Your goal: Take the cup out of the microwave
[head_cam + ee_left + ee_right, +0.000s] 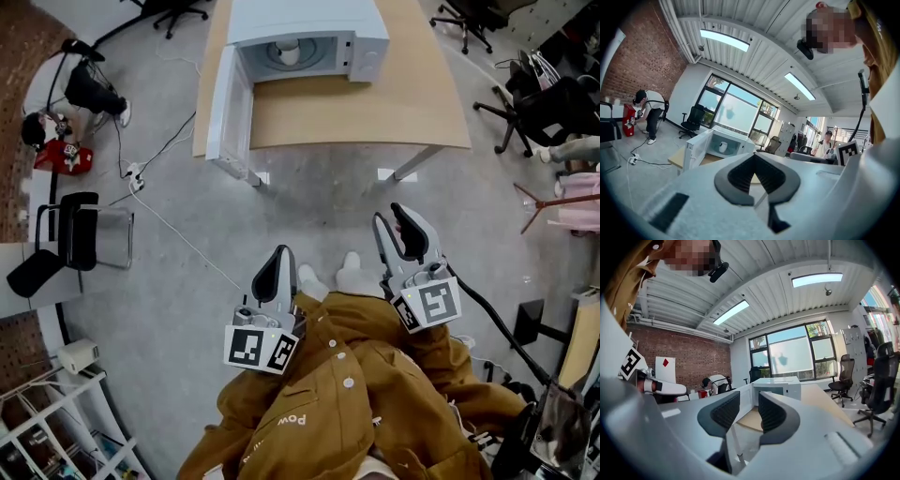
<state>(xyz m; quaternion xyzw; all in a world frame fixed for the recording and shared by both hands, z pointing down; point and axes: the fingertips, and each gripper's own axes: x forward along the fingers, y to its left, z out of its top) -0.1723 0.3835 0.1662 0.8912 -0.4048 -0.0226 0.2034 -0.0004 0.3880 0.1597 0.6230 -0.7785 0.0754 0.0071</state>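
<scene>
Right hand-held gripper (388,214) gapes empty; cup (288,52) sits inside microwave (309,19).

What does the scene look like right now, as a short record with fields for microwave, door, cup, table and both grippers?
microwave: on the table, well away from both grippers
door: swung open
cup: white, upright inside the microwave
table: wooden top
left gripper: jaws together, nothing between them
right gripper: jaws apart, nothing between them
</scene>
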